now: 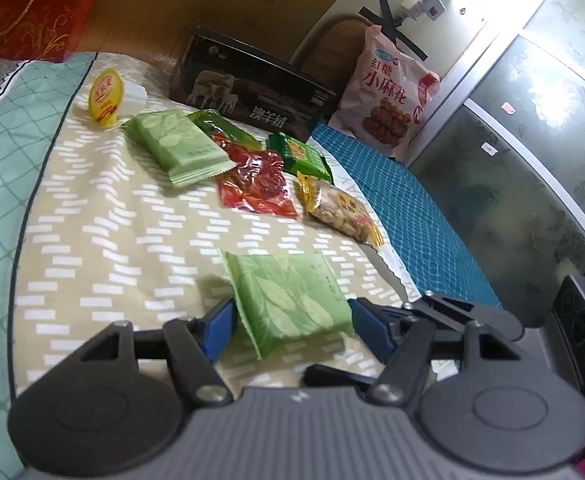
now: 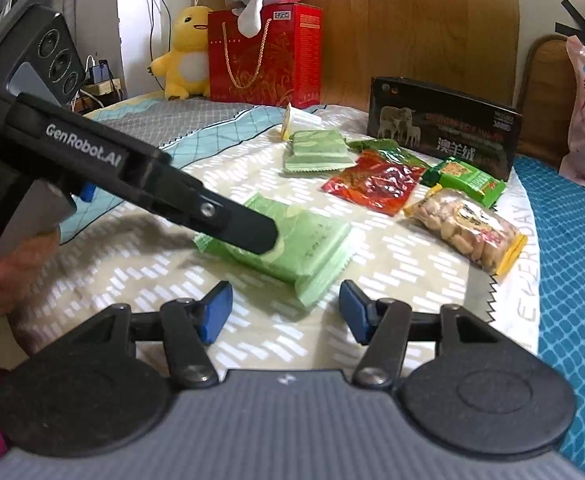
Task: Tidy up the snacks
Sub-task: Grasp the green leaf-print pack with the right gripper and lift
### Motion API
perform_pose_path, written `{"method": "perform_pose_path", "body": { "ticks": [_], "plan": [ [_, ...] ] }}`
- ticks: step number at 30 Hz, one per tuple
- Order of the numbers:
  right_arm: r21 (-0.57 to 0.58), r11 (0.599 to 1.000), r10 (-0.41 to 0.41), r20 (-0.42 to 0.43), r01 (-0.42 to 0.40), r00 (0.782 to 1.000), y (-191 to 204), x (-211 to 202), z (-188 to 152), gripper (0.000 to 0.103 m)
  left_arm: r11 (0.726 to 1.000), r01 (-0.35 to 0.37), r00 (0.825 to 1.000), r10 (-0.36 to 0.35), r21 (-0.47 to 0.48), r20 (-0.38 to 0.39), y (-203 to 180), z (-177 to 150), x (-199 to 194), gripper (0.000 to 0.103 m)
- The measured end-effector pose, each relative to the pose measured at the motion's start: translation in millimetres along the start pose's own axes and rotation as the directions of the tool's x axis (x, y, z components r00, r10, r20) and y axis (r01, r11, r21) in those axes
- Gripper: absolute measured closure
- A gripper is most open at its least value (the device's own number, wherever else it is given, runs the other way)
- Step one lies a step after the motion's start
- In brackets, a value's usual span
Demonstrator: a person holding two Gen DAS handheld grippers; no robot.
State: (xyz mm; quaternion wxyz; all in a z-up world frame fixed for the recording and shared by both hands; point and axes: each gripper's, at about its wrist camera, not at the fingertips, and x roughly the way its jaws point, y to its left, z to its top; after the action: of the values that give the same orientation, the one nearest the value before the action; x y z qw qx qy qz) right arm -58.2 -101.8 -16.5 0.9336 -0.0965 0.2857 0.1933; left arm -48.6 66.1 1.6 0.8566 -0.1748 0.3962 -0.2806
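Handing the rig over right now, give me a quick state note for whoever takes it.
Left gripper: open, straddling the near green packet; pads not pressing it.
Right gripper: open, empty, just short of the same packet.
Further back on the patterned cloth: second green packet, red packet, peanut packet, small green packet, yellow cup.
Done: nothing visibly grouped.
Left: sort all of them.

— Nearest the right gripper (image 2: 286,312)?
— Pale green snack packet (image 2: 292,244) flat on the bed (image 2: 132,264), just ahead of parted blue fingers (image 2: 214,316), not pinched.
— On the left?
— Left gripper (image 2: 252,232), one black tip over that packet.
— Further back?
— Red packet (image 2: 372,182), peanut packet (image 2: 464,230), second pale green packet (image 2: 316,150), dark box (image 2: 444,120).
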Motion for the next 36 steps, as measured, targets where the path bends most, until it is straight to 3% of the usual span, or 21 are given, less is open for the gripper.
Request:
{"method": "perform_pose_path", "body": {
  "ticks": [2, 4, 8, 14, 20, 23, 25, 27, 31, 33, 35, 36],
  "plan": [
    [-0.010, 1.000, 0.005, 0.011, -0.005, 1.000, 4.2, -0.2, -0.7, 0.057, 1.000, 0.007, 1.000, -0.007, -0.005, -0.002, -0.6, -0.8, 0.7, 0.039],
    [-0.016, 1.000, -0.002, 0.018, 0.002, 1.000, 6.8, -0.6, -1.2, 0.062, 1.000, 0.002, 1.000, -0.002, 0.000, -0.001, -1.9, -1.4, 1.2, 0.048],
    [0.004, 1.000, -0.029, 0.026, 0.029, 0.999, 3.0, -1.0, -0.4, 0.073, 1.000, 0.002, 1.000, -0.002, -0.010, 0.004, -0.2, -0.3, -0.1, 0.055],
    [0.058, 0.997, -0.044, 0.035, 0.042, 0.998, -7.6, -2.0, 6.5, 0.076, 1.000, 0.023, 1.000, -0.023, 0.002, 0.019, -6.1, 8.1, -2.2, 0.057],
    [0.043, 0.997, -0.068, 0.098, 0.064, 0.993, -13.9, -6.2, 26.4, 0.076, 0.999, 0.023, 0.998, -0.025, 0.040, 0.052, -13.2, 33.9, -3.0, 0.057],
    [0.033, 0.999, -0.033, 0.140, 0.029, 0.990, -22.6, -7.0, 44.8, 0.084, 0.995, 0.069, 0.996, -0.074, 0.070, 0.057, -19.5, 53.2, -1.7, 0.057],
    [0.006, 0.998, -0.069, 0.150, 0.069, 0.986, -24.4, -2.5, 57.8, 0.084, 0.991, 0.101, 0.993, -0.106, 0.091, 0.053, -27.8, 66.7, 1.2, 0.057],
    [0.000, 0.996, -0.085, 0.142, 0.085, 0.986, -32.6, 2.7, 69.0, 0.084, 0.987, 0.064, 0.994, -0.075, 0.149, 0.075, -39.2, 78.5, 3.4, 0.057],
    [0.053, 0.999, -0.011, 0.090, 0.006, 0.996, -57.6, -1.1, 71.7, 0.081, 0.988, 0.047, 0.991, -0.065, 0.148, 0.115, -36.1, 91.8, -4.5, 0.054],
    [0.030, 0.999, 0.015, 0.026, -0.016, 1.000, -64.0, -0.2, 66.1, 0.069, 0.992, 0.009, 0.993, -0.024, 0.129, 0.117, -24.6, 92.7, -6.3, 0.051],
    [-0.045, 0.999, 0.022, -0.069, -0.025, 0.997, -65.3, 7.2, 63.0, 0.051, 0.996, -0.011, 0.997, 0.005, 0.083, 0.072, -6.0, 90.7, -0.2, 0.051],
    [-0.080, 0.996, 0.030, -0.114, -0.039, 0.993, -63.7, 13.1, 63.3, 0.051, 0.998, -0.010, 0.999, 0.007, 0.056, 0.038, 1.8, 89.8, 4.8, 0.051]
  ]
}}
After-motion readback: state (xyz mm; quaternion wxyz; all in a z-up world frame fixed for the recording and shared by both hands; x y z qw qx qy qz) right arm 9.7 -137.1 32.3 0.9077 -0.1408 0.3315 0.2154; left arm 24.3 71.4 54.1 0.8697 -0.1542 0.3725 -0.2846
